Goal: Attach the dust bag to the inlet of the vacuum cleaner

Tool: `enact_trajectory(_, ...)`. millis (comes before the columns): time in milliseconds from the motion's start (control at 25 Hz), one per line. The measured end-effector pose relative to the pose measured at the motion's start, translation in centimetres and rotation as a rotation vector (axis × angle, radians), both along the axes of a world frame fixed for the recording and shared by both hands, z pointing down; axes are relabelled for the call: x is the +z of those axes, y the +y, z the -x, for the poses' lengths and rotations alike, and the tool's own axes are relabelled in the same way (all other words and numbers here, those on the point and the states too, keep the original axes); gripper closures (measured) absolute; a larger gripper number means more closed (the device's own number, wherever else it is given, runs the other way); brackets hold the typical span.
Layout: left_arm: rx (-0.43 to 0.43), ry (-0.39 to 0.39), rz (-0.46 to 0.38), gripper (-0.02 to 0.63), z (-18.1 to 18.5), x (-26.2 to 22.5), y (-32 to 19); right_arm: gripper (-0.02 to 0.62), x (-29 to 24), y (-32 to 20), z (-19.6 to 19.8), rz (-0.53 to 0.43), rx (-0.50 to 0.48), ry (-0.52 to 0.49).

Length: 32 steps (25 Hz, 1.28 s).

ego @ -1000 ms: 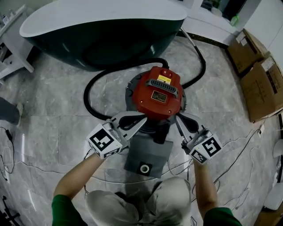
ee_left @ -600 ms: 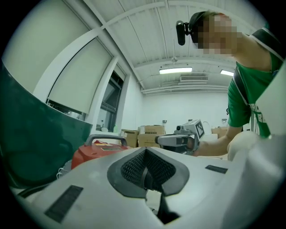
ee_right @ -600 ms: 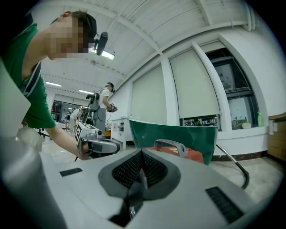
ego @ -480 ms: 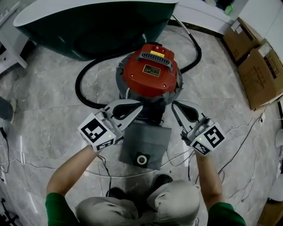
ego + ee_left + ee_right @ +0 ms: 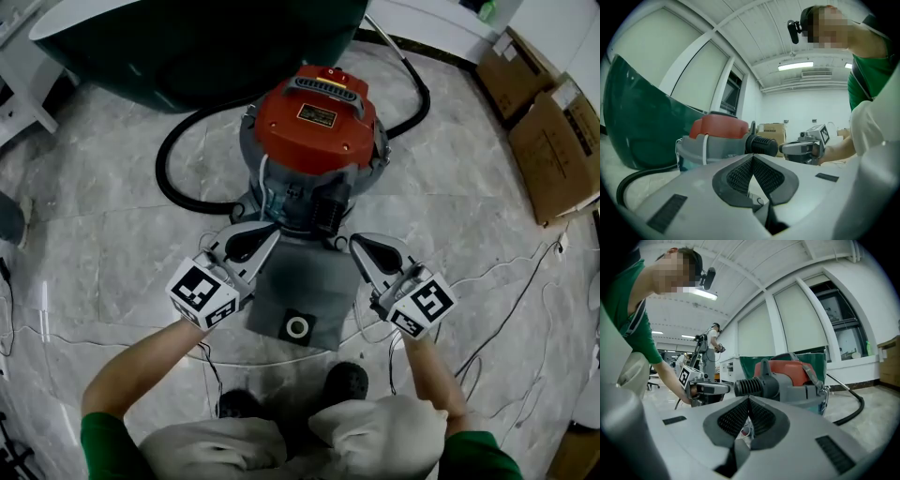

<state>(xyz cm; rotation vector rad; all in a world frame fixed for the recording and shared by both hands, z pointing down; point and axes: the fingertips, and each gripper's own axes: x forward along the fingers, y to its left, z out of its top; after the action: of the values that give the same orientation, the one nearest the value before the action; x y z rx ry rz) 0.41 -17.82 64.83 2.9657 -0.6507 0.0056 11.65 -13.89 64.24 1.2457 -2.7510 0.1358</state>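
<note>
**Approach, nothing attached yet**

Vacuum cleaner (image 5: pixel 314 141) at 12 o'clock, inlet (image 5: pixel 761 145) bare; dust bag (image 5: pixel 302 295) flat on the floor (image 5: pixel 122 244) at its 6 o'clock. Left gripper (image 5: pixel 272 232) and right gripper (image 5: pixel 356 244) flank it, fingers clenched on nothing (approach step, I'd judge). Next I open and grasp the collar (image 5: pixel 297 327).

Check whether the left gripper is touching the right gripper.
Apart. The head view shows the left gripper and the right gripper at opposite sides of the grey dust bag, its whole width between them.

Green tub (image 5: pixel 187 47) cut off at top, vacuum label (image 5: pixel 317 114) print unreadable, boxes (image 5: pixel 562 141) cropped right
</note>
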Motion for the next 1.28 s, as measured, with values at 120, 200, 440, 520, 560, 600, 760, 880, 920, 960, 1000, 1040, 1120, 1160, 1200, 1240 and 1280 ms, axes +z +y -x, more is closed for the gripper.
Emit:
enact_trajectory(120,0.003,-0.039,0.006,0.602,0.3,1.8,0.9,0.588,2.1,0.8,-0.1,0.012,-0.006,0.001)
enact_trajectory(200,0.022,-0.069,0.006,0.603,0.1,3.2,1.8,0.587,3.7,1.3,0.0,0.022,-0.011,0.003)
enact_trajectory(440,0.100,-0.162,0.046,0.603,-0.7,8.9,5.5,0.588,9.5,3.7,1.1,0.086,-0.037,0.022)
enact_trajectory(520,0.124,-0.187,0.069,0.603,-0.9,10.9,6.9,0.588,11.3,4.7,1.5,0.109,-0.041,0.026)
enact_trajectory(560,0.140,-0.201,0.077,0.603,-0.9,11.9,7.6,0.586,12.2,5.2,1.8,0.121,-0.046,0.032)
enact_trajectory(600,0.158,-0.218,0.078,0.602,-0.9,12.7,8.4,0.586,13.1,5.8,2.1,0.132,-0.056,0.040)
enact_trajectory(760,0.223,-0.271,0.061,0.603,-0.7,15.3,10.9,0.586,16.3,8.3,3.6,0.164,-0.102,0.081)
enact_trajectory(880,0.245,-0.297,0.060,0.602,-0.3,16.9,12.0,0.586,18.3,9.9,4.6,0.186,-0.128,0.091)
enact_trajectory(920,0.248,-0.304,0.063,0.601,-0.2,17.5,12.3,0.586,18.9,10.2,4.8,0.186,-0.136,0.093)
enact_trajectory(960,0.252,-0.312,0.066,0.603,0.0,18.1,12.6,0.586,19.4,10.6,5.0,0.184,-0.147,0.100)
enact_trajectory(1000,0.257,-0.320,0.071,0.603,0.1,18.7,13.0,0.586,20.0,11.0,5.2,0.186,-0.158,0.112)
enact_trajectory(1040,0.265,-0.330,0.078,0.602,0.2,19.3,13.5,0.586,20.6,11.4,5.3,0.194,-0.170,0.128)
enact_trajectory(1120,0.286,-0.351,0.092,0.601,0.4,20.6,14.5,0.584,21.8,12.5,5.7,0.204,-0.202,0.170)
enact_trajectory(1160,0.300,-0.363,0.094,0.603,0.5,21.1,15.1,0.584,22.4,13.0,6.0,0.205,-0.221,0.191)
enact_trajectory(1200,0.318,-0.377,0.092,0.602,0.6,21.7,15.7,0.584,23.0,13.5,6.3,0.211,-0.239,0.210)
enact_trajectory(1240,0.337,-0.389,0.088,0.602,0.6,22.1,16.2,0.584,23.6,14.1,6.6,0.219,-0.259,0.229)
enact_trajectory(1280,0.355,-0.401,0.084,0.602,0.6,22.6,16.7,0.584,24.3,14.7,6.9,0.227,-0.283,0.250)
